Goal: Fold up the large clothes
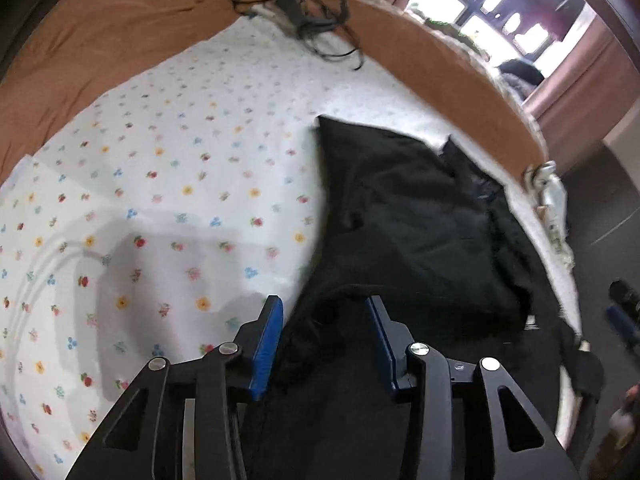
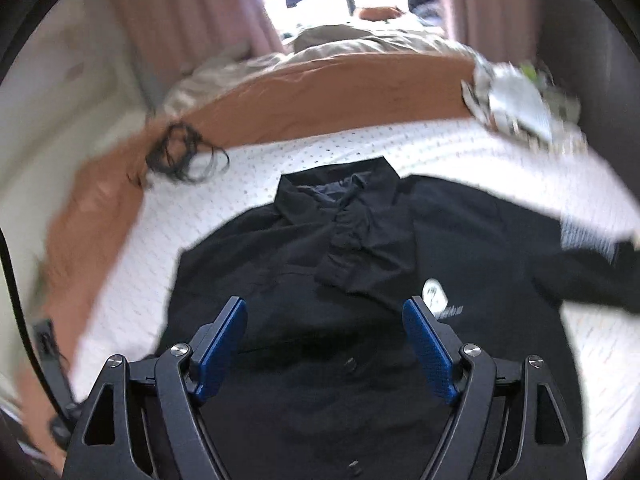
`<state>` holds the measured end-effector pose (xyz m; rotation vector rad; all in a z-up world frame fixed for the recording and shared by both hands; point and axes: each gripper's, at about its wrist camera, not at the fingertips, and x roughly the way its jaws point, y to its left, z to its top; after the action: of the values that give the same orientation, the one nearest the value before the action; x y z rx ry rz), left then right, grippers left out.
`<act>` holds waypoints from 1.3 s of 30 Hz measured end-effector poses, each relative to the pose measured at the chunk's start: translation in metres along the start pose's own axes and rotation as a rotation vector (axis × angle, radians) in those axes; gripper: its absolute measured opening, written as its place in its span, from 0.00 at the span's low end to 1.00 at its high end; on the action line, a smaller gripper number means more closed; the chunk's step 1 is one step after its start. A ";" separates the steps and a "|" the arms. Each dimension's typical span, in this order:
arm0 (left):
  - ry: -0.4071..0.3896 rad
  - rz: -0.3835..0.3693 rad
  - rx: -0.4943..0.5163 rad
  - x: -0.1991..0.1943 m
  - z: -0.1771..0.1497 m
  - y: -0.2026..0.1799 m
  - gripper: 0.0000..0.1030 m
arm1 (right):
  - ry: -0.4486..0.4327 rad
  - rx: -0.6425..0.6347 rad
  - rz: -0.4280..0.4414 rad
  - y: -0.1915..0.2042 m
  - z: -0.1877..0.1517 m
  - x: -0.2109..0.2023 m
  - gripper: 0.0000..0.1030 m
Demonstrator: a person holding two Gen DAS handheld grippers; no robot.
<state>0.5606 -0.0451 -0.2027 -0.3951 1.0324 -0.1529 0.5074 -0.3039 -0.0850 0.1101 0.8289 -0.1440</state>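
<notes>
Bed: white floral-print sheet, orange cover beyond, pink curtains at window. Black shirt bore a white chest logo, lettering unreadable. Left tool stood apart astride the shirt's edge; right tool gaped, empty.

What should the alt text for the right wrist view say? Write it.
A black collared shirt lies front-up on a white dotted bedsheet, with the open right gripper above its lower half. A tangle of black cable sits at the sheet's far left.

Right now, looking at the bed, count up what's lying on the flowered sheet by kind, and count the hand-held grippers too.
Black shirt: 1
Tangle of black cable: 1
Hand-held grippers: 2, the left hand-held gripper and the right hand-held gripper
Total: 4
</notes>
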 end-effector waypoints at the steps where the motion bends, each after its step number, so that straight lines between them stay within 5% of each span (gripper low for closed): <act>1: 0.016 0.027 -0.009 0.004 -0.001 0.003 0.35 | 0.018 -0.042 -0.028 0.008 0.004 0.007 0.78; 2: 0.032 0.042 -0.023 0.007 -0.001 0.006 0.26 | 0.033 -0.075 -0.051 0.014 0.007 0.014 0.78; 5: 0.033 0.037 -0.050 0.010 0.000 0.015 0.24 | 0.062 -0.164 -0.122 0.029 0.016 0.037 0.78; 22: 0.025 -0.014 -0.193 0.010 0.002 0.028 0.22 | 0.140 -0.272 -0.377 0.040 0.012 0.163 0.76; 28: 0.029 -0.027 -0.208 0.008 0.002 0.032 0.22 | 0.180 -0.180 -0.278 0.003 0.012 0.147 0.14; 29: 0.029 -0.030 -0.209 0.007 0.002 0.032 0.22 | 0.180 -0.169 -0.251 -0.002 0.012 0.139 0.10; 32: 0.031 -0.041 -0.217 0.007 0.002 0.035 0.22 | 0.148 -0.129 -0.157 -0.018 0.014 0.107 0.07; 39: 0.016 -0.037 -0.243 0.003 0.003 0.042 0.22 | 0.047 -0.078 -0.095 -0.053 0.027 0.032 0.05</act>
<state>0.5619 -0.0069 -0.2202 -0.6343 1.0635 -0.0634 0.5397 -0.3633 -0.0929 0.0010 0.8857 -0.1989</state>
